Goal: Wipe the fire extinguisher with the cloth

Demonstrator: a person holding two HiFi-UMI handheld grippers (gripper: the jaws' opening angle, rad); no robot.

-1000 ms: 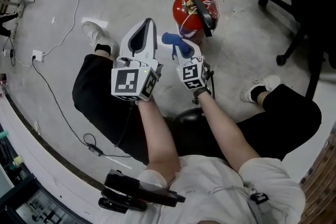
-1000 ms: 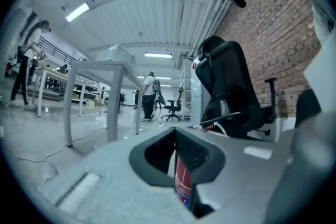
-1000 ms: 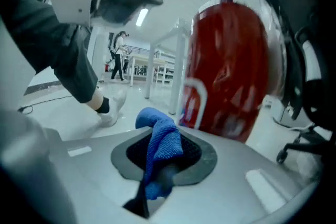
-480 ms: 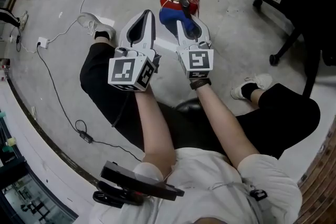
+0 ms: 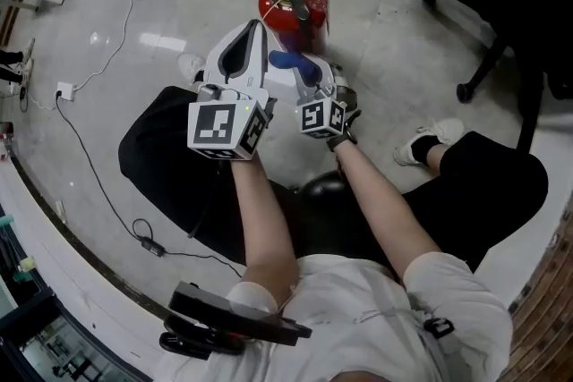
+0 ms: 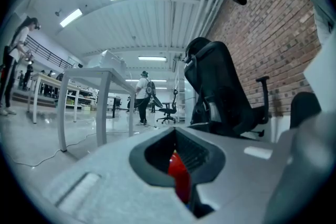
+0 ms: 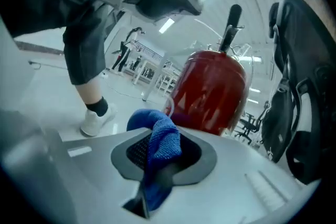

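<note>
The fire extinguisher (image 5: 294,3) stands upright on the floor (image 5: 403,58), right in front of the seated person, black handle on top. The right gripper (image 5: 309,74) has its jaws clamped on the blue cloth (image 5: 285,61), which bunches out past the jaw tips just beside the red body, low down; actual contact cannot be made out. The left gripper (image 5: 250,38) hangs alongside, jaws closed and empty, with a sliver of the red cylinder showing past them.

A black wheeled office chair (image 5: 485,63) is standing on the glossy grey floor (image 5: 394,49); a thin black cable (image 5: 92,173) is trailing from a white socket (image 5: 63,91).
</note>
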